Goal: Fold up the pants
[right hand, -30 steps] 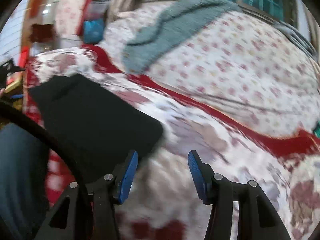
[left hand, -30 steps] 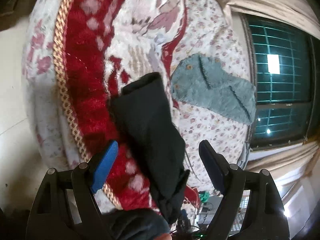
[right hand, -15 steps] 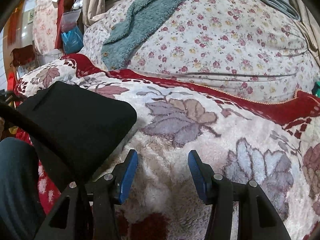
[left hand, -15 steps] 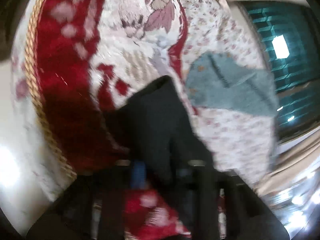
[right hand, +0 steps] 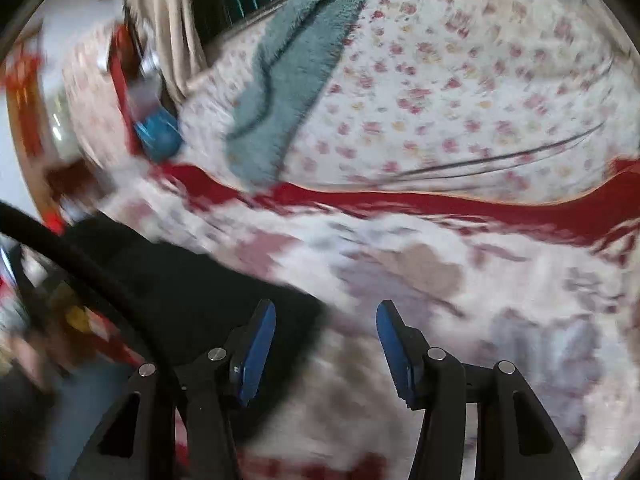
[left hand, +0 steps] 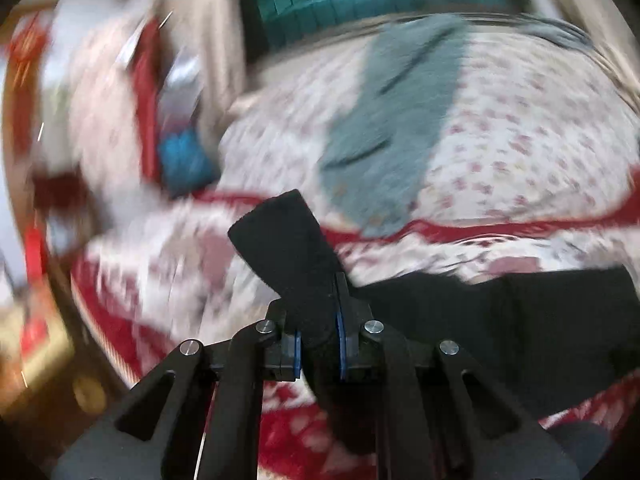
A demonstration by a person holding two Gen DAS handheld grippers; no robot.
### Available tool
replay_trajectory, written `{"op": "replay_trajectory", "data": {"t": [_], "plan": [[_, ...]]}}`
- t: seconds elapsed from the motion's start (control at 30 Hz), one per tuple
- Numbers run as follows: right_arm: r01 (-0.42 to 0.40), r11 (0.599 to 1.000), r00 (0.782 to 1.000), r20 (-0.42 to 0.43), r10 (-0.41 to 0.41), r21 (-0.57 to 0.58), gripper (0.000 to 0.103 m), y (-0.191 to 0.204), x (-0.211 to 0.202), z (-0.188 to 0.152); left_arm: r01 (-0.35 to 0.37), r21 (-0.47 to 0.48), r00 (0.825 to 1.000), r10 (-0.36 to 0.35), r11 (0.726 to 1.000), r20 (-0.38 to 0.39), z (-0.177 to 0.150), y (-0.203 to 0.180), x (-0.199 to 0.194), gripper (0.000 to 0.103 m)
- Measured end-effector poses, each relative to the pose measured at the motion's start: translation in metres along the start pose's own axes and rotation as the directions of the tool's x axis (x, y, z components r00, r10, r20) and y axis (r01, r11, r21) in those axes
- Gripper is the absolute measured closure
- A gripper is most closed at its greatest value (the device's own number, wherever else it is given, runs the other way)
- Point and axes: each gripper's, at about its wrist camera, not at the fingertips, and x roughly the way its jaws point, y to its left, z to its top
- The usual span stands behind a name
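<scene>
Left wrist view, heavily blurred. The left gripper (left hand: 318,344) is seen with its jaws nearly together and closing on a fold of the black pants (left hand: 520,320); cloth is pinched between the blue pads (left hand: 297,354). A stub of the black fabric is raised above the fingertips, upright and slightly tilted to the left. The rest of the pants is spread to the right of the gripper, lying on the red and white plush blanket (left hand: 180,280) near its front edge.

Right wrist view, also blurred. The right gripper (right hand: 326,344) is held with its jaws wide apart and opening slightly; nothing is gripped between them. Only blanket pile is seen in the gap. The pants (right hand: 192,300) are seen as a dark mass at the left, reaching up to and behind the left-hand blue pad (right hand: 256,352); whether pad and cloth touch cannot be told. A black cable (right hand: 80,256) is crossed over the lower left of this view.

Behind the blanket's red border, a floral bedspread (right hand: 460,92) is laid across the bed. A grey-blue fleece garment (right hand: 288,80) is draped over it toward the far edge, well apart from the pants. A teal window grille (left hand: 360,4) and beige curtain (right hand: 168,24) are noted beyond the bed.
</scene>
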Motion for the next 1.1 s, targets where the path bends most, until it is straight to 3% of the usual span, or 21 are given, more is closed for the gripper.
{"op": "replay_trajectory", "data": {"t": [0.03,0.1,0.13,0.2,0.27,0.37,0.5,0.57,0.67,0.77,0.8,0.83,0.9,0.97,1.1], "plan": [[-0.091,0.993,0.995,-0.029,0.093,0.07,0.047,0.003,0.003,0.012,0.006,0.04,1.0,-0.007,0.999,0.024,0.005,-0.01,-0.003,0.092],[-0.277,0.929,0.948,-0.087,0.306,0.248,0.037,0.008,0.016,0.031,0.013,0.133,0.997,-0.023,0.991,0.079,0.009,-0.034,-0.013,0.092],[-0.364,0.861,0.9,-0.104,0.423,0.355,0.036,0.012,0.027,0.038,0.015,0.169,0.995,-0.032,0.985,0.099,0.012,-0.042,-0.017,0.092],[-0.466,0.725,0.808,-0.09,0.582,0.507,0.036,0.024,0.047,0.048,0.021,0.258,0.987,-0.061,0.966,0.149,0.013,-0.06,-0.03,0.092],[-0.506,0.677,0.775,-0.064,0.629,0.535,0.034,0.038,0.059,0.057,0.035,0.338,0.976,-0.105,0.941,0.193,0.014,-0.074,-0.046,0.092],[-0.553,0.671,0.75,-0.055,0.659,0.494,0.032,0.067,0.073,0.069,0.035,0.43,0.96,-0.15,0.902,0.237,0.016,-0.089,-0.068,0.092],[-0.618,0.62,0.689,-0.046,0.723,0.483,0.032,0.091,0.076,0.076,0.065,0.511,0.947,-0.213,0.857,0.238,0.017,-0.102,-0.083,0.092],[-0.636,0.643,0.698,-0.038,0.715,0.425,0.032,0.093,0.065,0.079,0.081,0.537,0.946,-0.234,0.84,0.224,0.017,-0.107,-0.084,0.092],[-0.617,0.694,0.728,-0.064,0.682,0.372,0.031,0.088,0.056,0.079,0.11,0.608,0.939,-0.283,0.787,0.197,0.012,-0.12,-0.089,0.092],[-0.526,0.771,0.78,-0.159,0.606,0.359,0.032,0.072,0.059,0.076,0.137,0.671,0.921,-0.343,0.729,0.185,0.013,-0.136,-0.103,0.092],[-0.496,0.793,0.79,-0.195,0.581,0.355,0.04,0.066,0.062,0.075,0.151,0.687,0.917,-0.361,0.71,0.172,0.014,-0.142,-0.105,0.092],[-0.487,0.796,0.787,-0.214,0.579,0.359,0.048,0.058,0.064,0.072,0.159,0.699,0.915,-0.371,0.698,0.162,0.011,-0.147,-0.108,0.092],[-0.479,0.794,0.788,-0.215,0.577,0.373,0.077,0.039,0.066,0.065,0.195,0.737,0.912,-0.396,0.648,0.108,0.011,-0.161,-0.108,0.092],[-0.447,0.809,0.804,-0.223,0.55,0.382,0.084,0.019,0.068,0.057,0.213,0.767,0.911,-0.407,0.606,0.069,0.008,-0.171,-0.104,0.092],[-0.396,0.821,0.825,-0.234,0.515,0.412,0.086,-0.01,0.073,0.038,0.254,0.825,0.908,-0.419,0.504,-0.023,0.008,-0.198,-0.103,0.092]]}}
